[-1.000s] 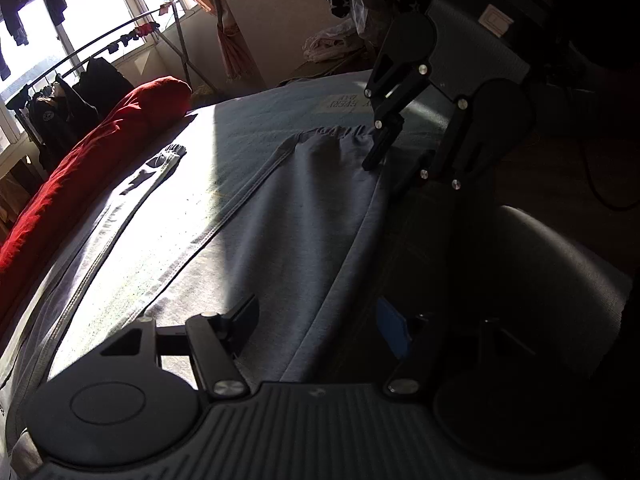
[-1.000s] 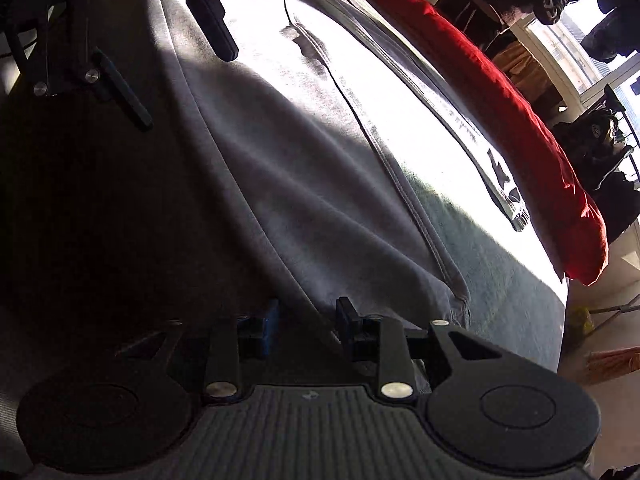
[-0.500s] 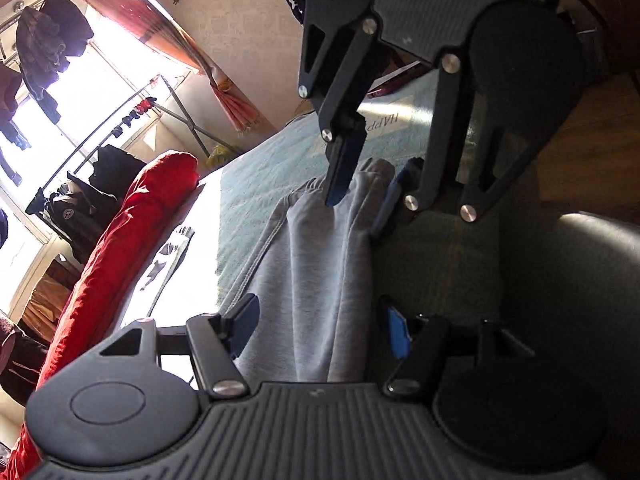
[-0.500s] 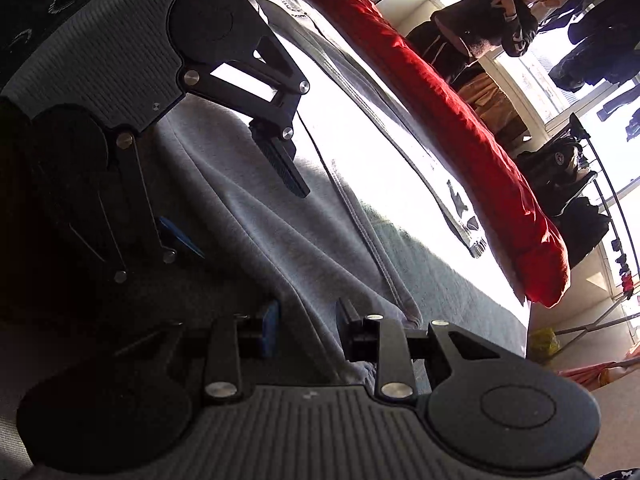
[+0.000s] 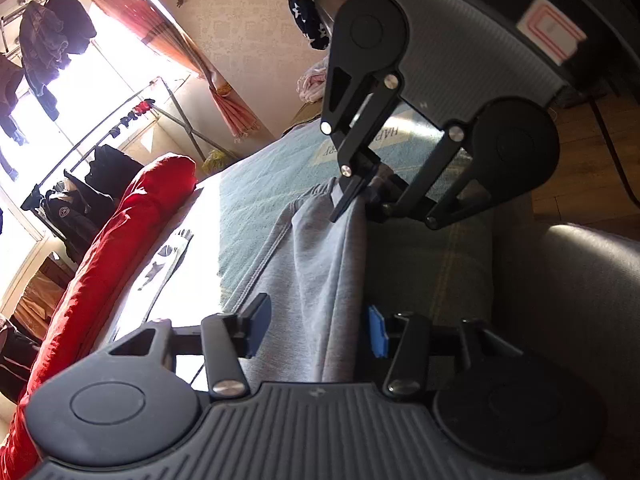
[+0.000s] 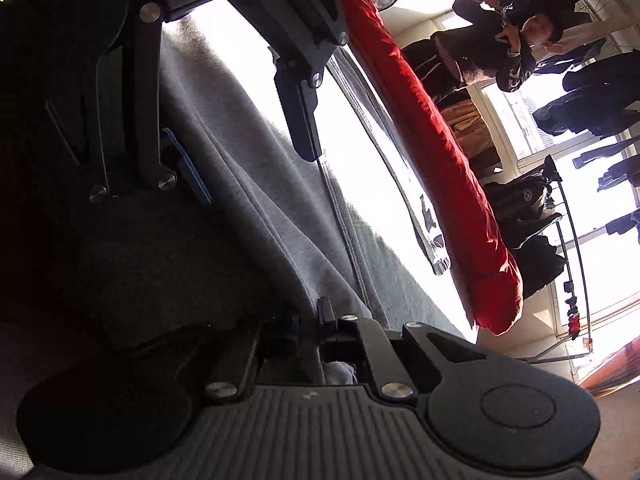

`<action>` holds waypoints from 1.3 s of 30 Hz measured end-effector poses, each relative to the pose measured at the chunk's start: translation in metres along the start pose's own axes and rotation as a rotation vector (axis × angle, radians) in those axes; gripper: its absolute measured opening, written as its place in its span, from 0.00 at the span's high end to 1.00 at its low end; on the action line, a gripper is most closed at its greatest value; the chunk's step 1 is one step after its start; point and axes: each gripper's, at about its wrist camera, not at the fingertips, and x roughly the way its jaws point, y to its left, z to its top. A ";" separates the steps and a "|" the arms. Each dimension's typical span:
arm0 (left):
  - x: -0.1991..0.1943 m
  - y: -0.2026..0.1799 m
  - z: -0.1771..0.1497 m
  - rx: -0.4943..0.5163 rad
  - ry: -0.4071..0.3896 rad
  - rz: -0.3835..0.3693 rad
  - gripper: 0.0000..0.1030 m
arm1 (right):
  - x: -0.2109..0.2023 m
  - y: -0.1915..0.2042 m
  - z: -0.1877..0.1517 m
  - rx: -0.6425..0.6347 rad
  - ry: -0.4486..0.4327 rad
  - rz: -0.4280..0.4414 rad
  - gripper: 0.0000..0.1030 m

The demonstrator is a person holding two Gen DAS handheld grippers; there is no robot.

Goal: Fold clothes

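Observation:
Grey sweatpants (image 5: 316, 248) lie on the bed, with their near edge gathered into a raised ridge. My right gripper (image 6: 311, 324) is shut on the waistband end of that ridge; in the left wrist view the right gripper (image 5: 358, 204) pinches the fabric just past the elastic. My left gripper (image 5: 318, 332) is open, its blue-padded fingers straddling the grey cloth without pinching it. Seen from the right wrist, the left gripper (image 6: 252, 168) hangs close above the sweatpants (image 6: 280, 240), one finger on each side of the fold.
A teal bed sheet (image 5: 256, 200) covers the bed. A rolled red duvet (image 5: 120, 240) runs along its far side, with a printed garment (image 5: 168, 252) beside it. A drying rack with dark clothes (image 5: 100, 168) stands by the window. A grey padded chair (image 5: 580, 272) sits at the right.
The two grippers came close together and rose with the near trouser edge bunched between them. The right gripper went from open to shut on the waistband. The left stayed open.

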 end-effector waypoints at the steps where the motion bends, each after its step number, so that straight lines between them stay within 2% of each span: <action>1: 0.004 -0.003 0.001 0.012 0.015 -0.013 0.92 | -0.003 -0.001 0.000 -0.008 0.009 0.003 0.93; 9: 0.005 -0.006 0.000 -0.030 0.027 -0.094 0.91 | -0.006 0.009 -0.007 -0.042 0.078 0.090 0.94; 10: 0.005 -0.005 0.000 -0.043 0.032 -0.105 0.85 | -0.004 0.010 -0.008 -0.043 0.086 0.096 0.93; 11: 0.004 -0.003 -0.001 -0.061 0.041 -0.119 0.84 | -0.003 0.012 -0.009 -0.045 0.095 0.102 0.93; 13: -0.003 0.001 -0.003 -0.081 0.034 -0.151 0.80 | -0.002 0.013 -0.010 -0.050 0.106 0.112 0.86; 15: -0.015 0.007 -0.008 -0.090 0.016 -0.178 0.78 | -0.007 0.009 -0.011 -0.047 0.112 0.124 0.85; 17: -0.027 0.016 -0.017 -0.112 0.031 -0.170 0.72 | -0.014 -0.006 -0.012 0.032 0.100 0.137 0.84; 21: -0.049 0.051 -0.047 -0.228 0.118 -0.098 0.65 | -0.027 -0.041 -0.012 0.221 0.062 0.173 0.77; 24: -0.061 0.088 -0.072 -0.372 0.196 -0.028 0.59 | -0.027 -0.074 -0.007 0.410 0.002 0.240 0.74; 26: -0.070 0.113 -0.090 -0.500 0.227 -0.010 0.57 | -0.025 -0.092 -0.001 0.505 -0.046 0.287 0.72; 28: -0.078 0.133 -0.107 -0.610 0.243 0.022 0.56 | -0.008 -0.093 0.009 0.584 -0.052 0.328 0.68; 29: -0.080 0.140 -0.117 -0.656 0.257 0.042 0.52 | 0.001 -0.093 0.014 0.623 -0.051 0.348 0.66; 32: -0.079 0.156 -0.148 -0.779 0.320 0.083 0.50 | 0.029 -0.092 0.029 0.740 -0.051 0.409 0.60; 35: -0.073 0.164 -0.176 -0.903 0.401 0.072 0.50 | 0.057 -0.092 0.044 0.856 -0.051 0.470 0.59; 39: -0.090 0.160 -0.199 -0.968 0.409 0.059 0.49 | 0.094 -0.091 0.064 1.012 -0.050 0.551 0.59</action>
